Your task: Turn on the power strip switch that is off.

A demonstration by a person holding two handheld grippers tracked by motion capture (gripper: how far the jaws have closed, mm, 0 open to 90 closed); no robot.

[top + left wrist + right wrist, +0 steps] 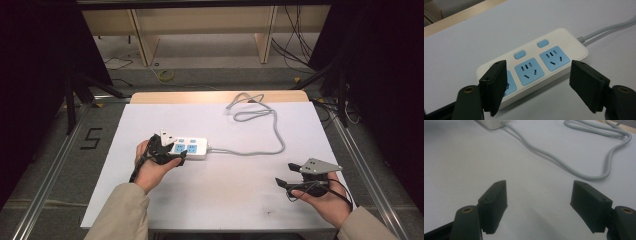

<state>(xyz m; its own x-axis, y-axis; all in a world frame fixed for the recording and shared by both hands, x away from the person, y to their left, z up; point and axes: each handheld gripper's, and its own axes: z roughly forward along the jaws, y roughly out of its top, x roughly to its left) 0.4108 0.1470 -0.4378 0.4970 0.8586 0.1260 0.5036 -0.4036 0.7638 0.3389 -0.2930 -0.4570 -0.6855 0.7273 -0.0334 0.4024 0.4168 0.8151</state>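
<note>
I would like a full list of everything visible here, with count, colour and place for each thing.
power strip: one, white with blue sockets and blue buttons, on the white sheet, left of centre
cable: one, grey, runs from the strip's right end and loops toward the far edge
white sheet: one, covers the table top
table: one, wooden edge shows at the far side
floor cables: several, dark, behind the table
left gripper: one, black, jaws open over the strip's near end
right gripper: one, black, jaws open over bare sheet, near right corner
sleeves: two, beige, bottom edge
</note>
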